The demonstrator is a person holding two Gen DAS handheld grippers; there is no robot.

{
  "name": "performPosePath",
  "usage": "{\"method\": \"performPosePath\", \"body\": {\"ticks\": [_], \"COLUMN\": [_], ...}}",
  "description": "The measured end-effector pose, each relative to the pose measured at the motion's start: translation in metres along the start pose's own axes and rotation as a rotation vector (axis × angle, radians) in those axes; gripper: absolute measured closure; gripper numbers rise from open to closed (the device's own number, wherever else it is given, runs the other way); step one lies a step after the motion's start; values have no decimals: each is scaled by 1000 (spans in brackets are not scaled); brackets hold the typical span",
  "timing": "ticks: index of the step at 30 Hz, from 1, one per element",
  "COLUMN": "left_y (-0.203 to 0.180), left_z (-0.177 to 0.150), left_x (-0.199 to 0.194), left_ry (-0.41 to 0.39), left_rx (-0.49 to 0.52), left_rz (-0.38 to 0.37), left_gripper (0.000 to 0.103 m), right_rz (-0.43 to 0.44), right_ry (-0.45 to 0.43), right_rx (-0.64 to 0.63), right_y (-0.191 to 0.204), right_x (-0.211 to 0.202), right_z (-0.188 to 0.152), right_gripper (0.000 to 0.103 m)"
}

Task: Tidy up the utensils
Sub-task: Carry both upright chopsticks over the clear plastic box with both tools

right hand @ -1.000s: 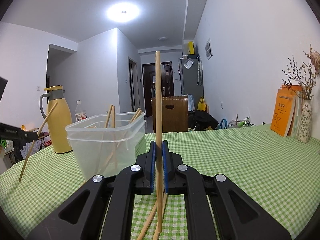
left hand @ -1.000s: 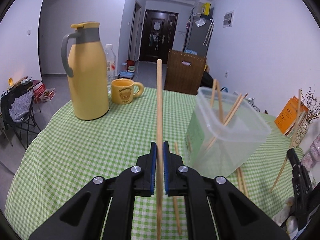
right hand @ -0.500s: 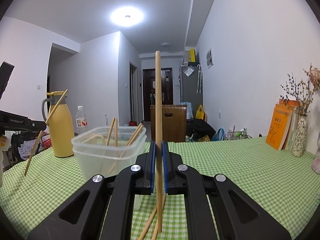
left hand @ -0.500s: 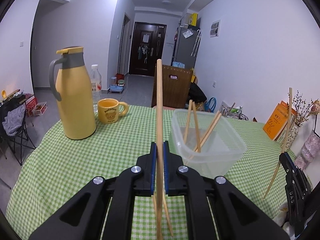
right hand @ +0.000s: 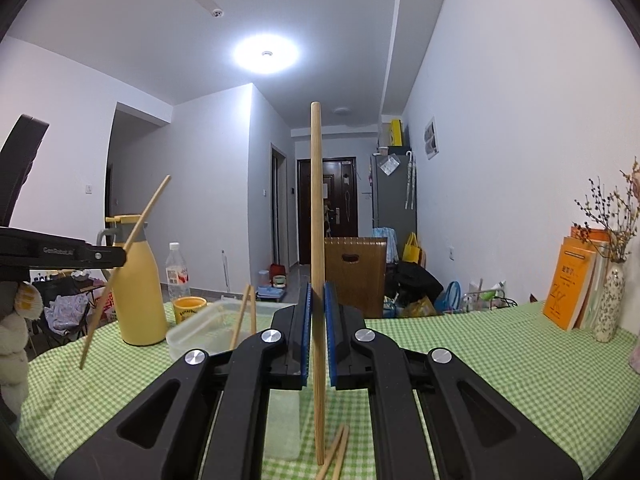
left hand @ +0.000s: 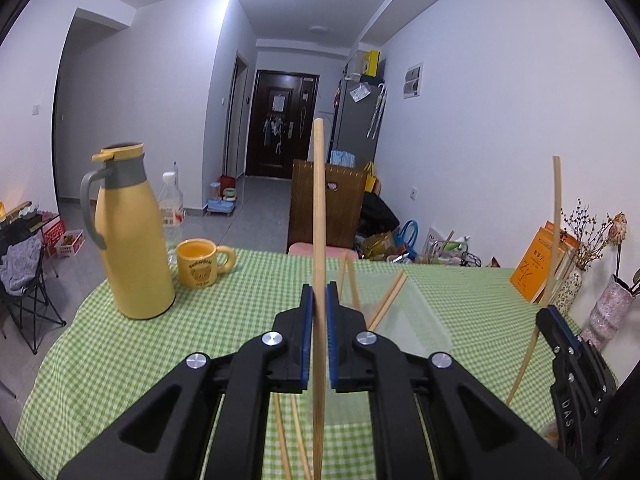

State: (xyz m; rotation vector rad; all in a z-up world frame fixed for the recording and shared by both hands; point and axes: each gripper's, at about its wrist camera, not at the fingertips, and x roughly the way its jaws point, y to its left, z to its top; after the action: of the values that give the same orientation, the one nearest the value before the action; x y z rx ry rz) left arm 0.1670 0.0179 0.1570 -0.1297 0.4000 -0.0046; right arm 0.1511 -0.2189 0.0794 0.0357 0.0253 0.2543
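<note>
Both claws are clamped shut on a single wooden chopstick apiece: the left gripper (left hand: 318, 332) pinches its chopstick (left hand: 319, 208) upright between blue pads, and the right gripper (right hand: 317, 332) holds a second chopstick (right hand: 316, 216) the same way. Held near the middle and stood on end, each stick can probably be dropped tip-first into a container rather than laid flat. Just beyond the jaws sits the clear plastic tub (right hand: 192, 332), where several chopsticks (right hand: 245, 312) lean against its walls, which suggests it is the collecting bin. More loose chopsticks (right hand: 335, 454) lie on the green checked tablecloth (right hand: 500, 356) beneath the grippers, waiting. Farther back stand a yellow mug (left hand: 200, 266) and a yellow thermos jug (left hand: 130, 236), clear of the work.
</note>
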Motion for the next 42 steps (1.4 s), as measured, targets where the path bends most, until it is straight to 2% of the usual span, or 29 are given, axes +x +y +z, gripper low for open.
{"method": "performPosePath", "body": {"ticks": [16, 29, 33, 42], "left_y": [-29, -37, -37, -22], "left_z": [38, 60, 59, 33], "left_x": [17, 69, 88, 139], "left_ry": [-75, -110, -111, -76], "left_rx": [-13, -20, -22, -42], "left_rz": [-38, -54, -67, -77], "left_gripper": [99, 99, 99, 99], "right_rz": [42, 68, 84, 151], "right_ry": [-38, -34, -20, 43], "right_rx": [31, 52, 60, 103], "right_y": [2, 1, 1, 1], "right_x": [32, 78, 95, 127], "right_z": [29, 35, 31, 9], "right_gripper": [96, 96, 96, 96]}}
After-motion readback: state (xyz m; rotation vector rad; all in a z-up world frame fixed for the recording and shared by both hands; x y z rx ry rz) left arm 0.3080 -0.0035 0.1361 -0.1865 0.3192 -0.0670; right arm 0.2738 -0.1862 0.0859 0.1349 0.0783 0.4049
